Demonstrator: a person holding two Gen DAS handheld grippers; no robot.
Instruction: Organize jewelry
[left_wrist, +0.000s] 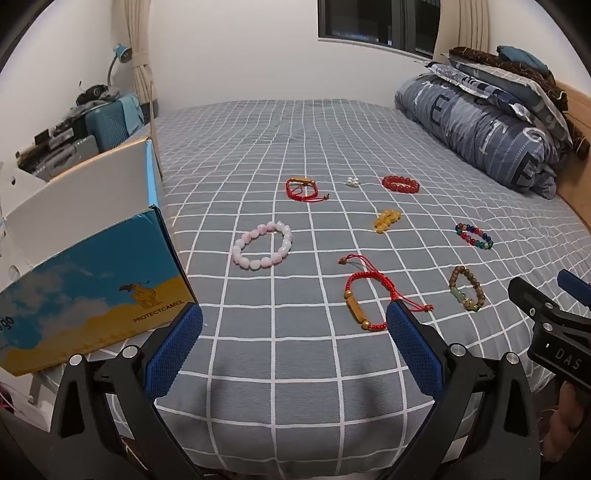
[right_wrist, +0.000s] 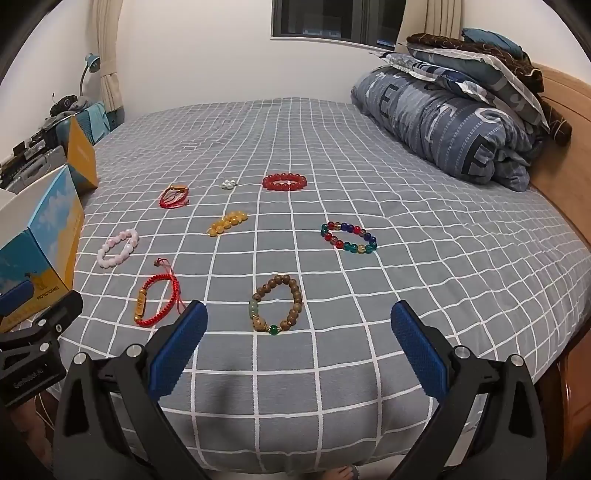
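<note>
Clearly nothing is grasped yet: the left hand-held gripper (left_wrist: 293, 325) and right hand-held gripper (right_wrist: 299, 321) both hang released above the bed (right_wrist: 406, 258), where the bracelets lie spread apart beside the open box (left_wrist: 92, 288). Pinching the red cord bracelet (left_wrist: 369, 299) or wooden bead bracelet (right_wrist: 279, 304) risks nipping the soft sheet, or snagging loose cord ends.

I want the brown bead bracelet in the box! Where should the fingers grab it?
The brown bracelet lies flat on the bed, just ahead of the open right gripper. Probably best to come straight down from above and pinch one side of the loop, one finger inside the ring, one outside. The plain wooden beads on the far arc look easiest.
</note>
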